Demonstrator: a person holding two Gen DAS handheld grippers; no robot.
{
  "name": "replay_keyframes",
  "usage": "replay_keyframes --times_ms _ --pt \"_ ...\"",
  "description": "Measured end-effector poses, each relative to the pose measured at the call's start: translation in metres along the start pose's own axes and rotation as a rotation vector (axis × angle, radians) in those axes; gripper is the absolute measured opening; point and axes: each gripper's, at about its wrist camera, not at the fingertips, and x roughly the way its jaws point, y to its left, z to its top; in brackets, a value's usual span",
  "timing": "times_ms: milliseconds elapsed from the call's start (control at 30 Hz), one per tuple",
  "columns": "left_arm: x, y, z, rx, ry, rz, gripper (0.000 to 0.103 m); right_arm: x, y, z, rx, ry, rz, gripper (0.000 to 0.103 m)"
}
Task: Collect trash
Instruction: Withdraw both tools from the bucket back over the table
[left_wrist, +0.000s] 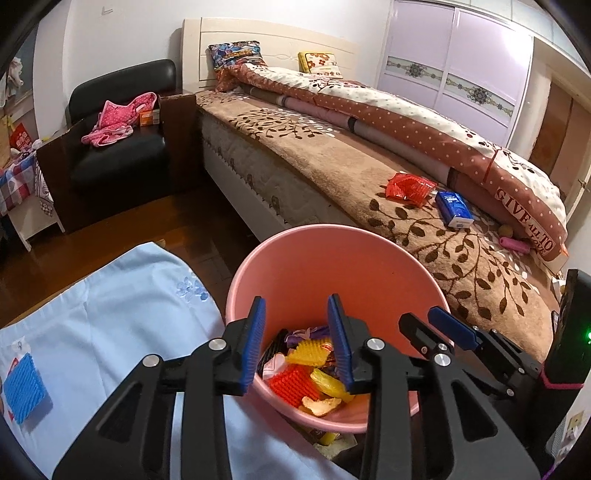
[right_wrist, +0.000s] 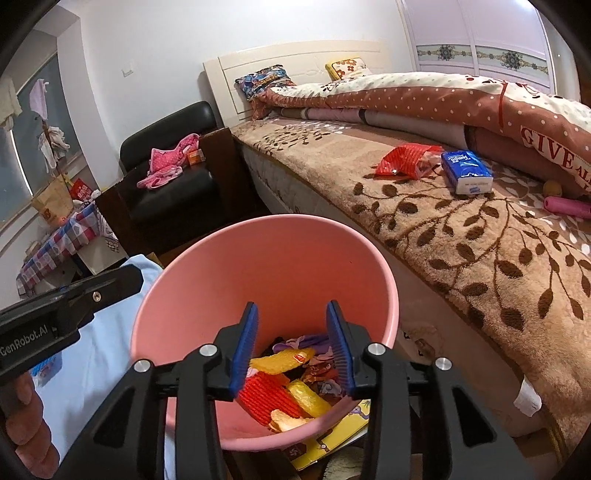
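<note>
my left gripper (left_wrist: 297, 341) hovers over the mouth of a pink bin (left_wrist: 306, 258), its blue-padded fingers spread apart with nothing between them. straight ahead through the gap, at twelve o'clock and lower down, lies the trash already in the bin (left_wrist: 310, 373): a yellow bristly piece, a red bristly piece, yellow wrappers and orange peel, all clear of my pads.

my right gripper (right_wrist: 291, 349) hangs over the same pink bin (right_wrist: 280, 254), just beside the left one; its fingers are parted too and hold nothing. the heap of trash (right_wrist: 284, 384) sits below and between its fingertips, not touching them.

more trash waits on the bed (left_wrist: 332, 177) at about two o'clock from both grippers: a crumpled red wrapper (right_wrist: 404, 158) and, just to its right, a blue tissue pack (right_wrist: 467, 171), both resting on the brown leaf-patterned blanket (right_wrist: 480, 251) and well apart from my fingers. farther right, near the folded quilt (right_wrist: 461, 99), lies a pink roll (right_wrist: 567, 206).

at nine o'clock a pale blue cloth (left_wrist: 122, 317) spreads beside the bin, with a blue bristly square (left_wrist: 24, 391) on it. a black armchair (left_wrist: 122, 147) stands at eleven o'clock.
</note>
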Motion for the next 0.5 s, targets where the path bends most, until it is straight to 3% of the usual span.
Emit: replay_keyframes --times_ms 67,500 --pt "-0.004 0.002 -0.002 -0.004 -0.001 0.0 0.035 -0.004 0.002 0.0 0.005 -0.009 0.009 0.047" --pt "-0.041 0.027 -0.019 -0.039 -0.02 0.003 0.035 -0.038 0.023 0.002 0.002 -0.06 0.055 0.048"
